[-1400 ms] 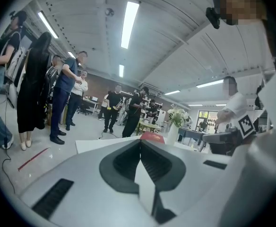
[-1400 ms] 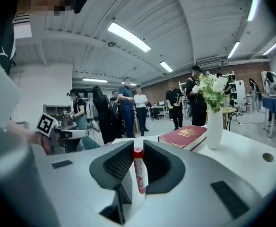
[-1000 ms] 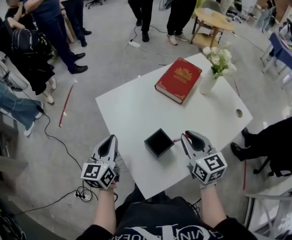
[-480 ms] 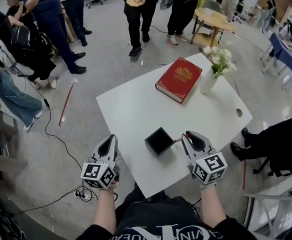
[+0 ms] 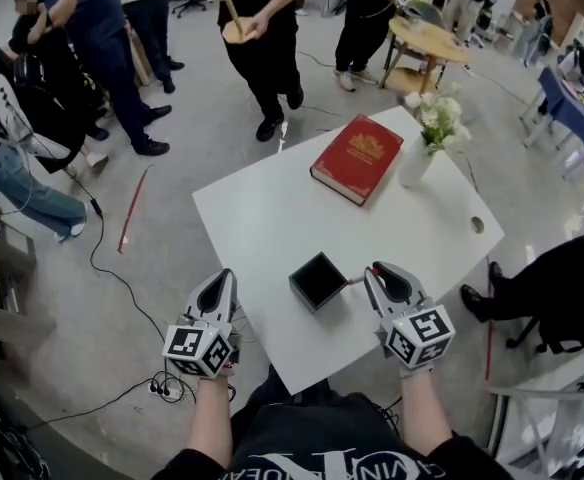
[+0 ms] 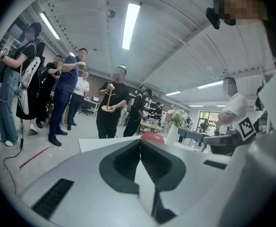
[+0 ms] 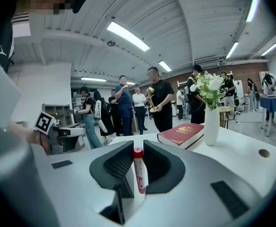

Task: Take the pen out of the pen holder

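The black square pen holder (image 5: 318, 282) stands open-topped near the front edge of the white table (image 5: 262, 218). Just right of it, my right gripper (image 5: 372, 271) is shut on a pen (image 7: 138, 169) with a red cap and a white body with red print. The pen stands upright between the pads, and its end (image 5: 353, 281) pokes out toward the holder. My left gripper (image 5: 217, 293) hangs off the table's left side, above the floor. In the left gripper view its jaws (image 6: 140, 145) meet with nothing between them.
A red book (image 5: 357, 158) lies at the table's far side, beside a white vase of flowers (image 5: 417, 163). The tabletop has a small round hole (image 5: 478, 226) at the right. People stand behind the table, one close with a wooden object (image 5: 234, 28). Cables (image 5: 102, 268) trail on the floor at left.
Both grippers and the pen have kept still. The person in black behind the table has stepped closer, and the people at the left have shifted.
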The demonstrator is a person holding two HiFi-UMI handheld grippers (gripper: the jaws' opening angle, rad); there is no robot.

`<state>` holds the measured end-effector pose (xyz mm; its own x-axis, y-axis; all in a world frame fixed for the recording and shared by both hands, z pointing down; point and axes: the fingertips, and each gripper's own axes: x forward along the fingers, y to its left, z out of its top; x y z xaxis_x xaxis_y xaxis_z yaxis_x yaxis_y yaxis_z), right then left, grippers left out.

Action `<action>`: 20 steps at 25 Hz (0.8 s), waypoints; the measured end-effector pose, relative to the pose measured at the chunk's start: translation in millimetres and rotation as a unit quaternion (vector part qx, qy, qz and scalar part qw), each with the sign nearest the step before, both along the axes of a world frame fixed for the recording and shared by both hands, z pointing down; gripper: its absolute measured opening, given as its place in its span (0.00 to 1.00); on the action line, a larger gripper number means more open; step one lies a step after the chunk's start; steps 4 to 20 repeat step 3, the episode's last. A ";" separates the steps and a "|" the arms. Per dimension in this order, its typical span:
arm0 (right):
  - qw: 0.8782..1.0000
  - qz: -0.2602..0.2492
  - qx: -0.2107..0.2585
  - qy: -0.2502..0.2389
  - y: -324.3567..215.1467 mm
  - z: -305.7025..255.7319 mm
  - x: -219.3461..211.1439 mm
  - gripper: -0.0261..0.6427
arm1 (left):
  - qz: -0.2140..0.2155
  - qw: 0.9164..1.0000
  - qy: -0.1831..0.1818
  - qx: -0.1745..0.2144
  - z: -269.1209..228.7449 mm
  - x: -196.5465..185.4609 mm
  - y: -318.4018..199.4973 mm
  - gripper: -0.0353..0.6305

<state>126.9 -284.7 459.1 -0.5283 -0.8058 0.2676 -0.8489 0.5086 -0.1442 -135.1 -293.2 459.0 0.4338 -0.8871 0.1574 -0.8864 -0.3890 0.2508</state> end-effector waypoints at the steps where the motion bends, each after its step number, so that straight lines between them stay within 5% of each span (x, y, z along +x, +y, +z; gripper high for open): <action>1: 1.000 0.000 0.000 0.000 0.5 -0.1 0.2 0.15 | 0.000 1.000 0.000 0.000 0.1 0.2 0.6 0.06; 20: 1.000 0.000 0.000 -0.001 1.3 -0.1 0.9 0.15 | 0.000 1.000 0.000 0.000 0.3 0.8 1.8 0.06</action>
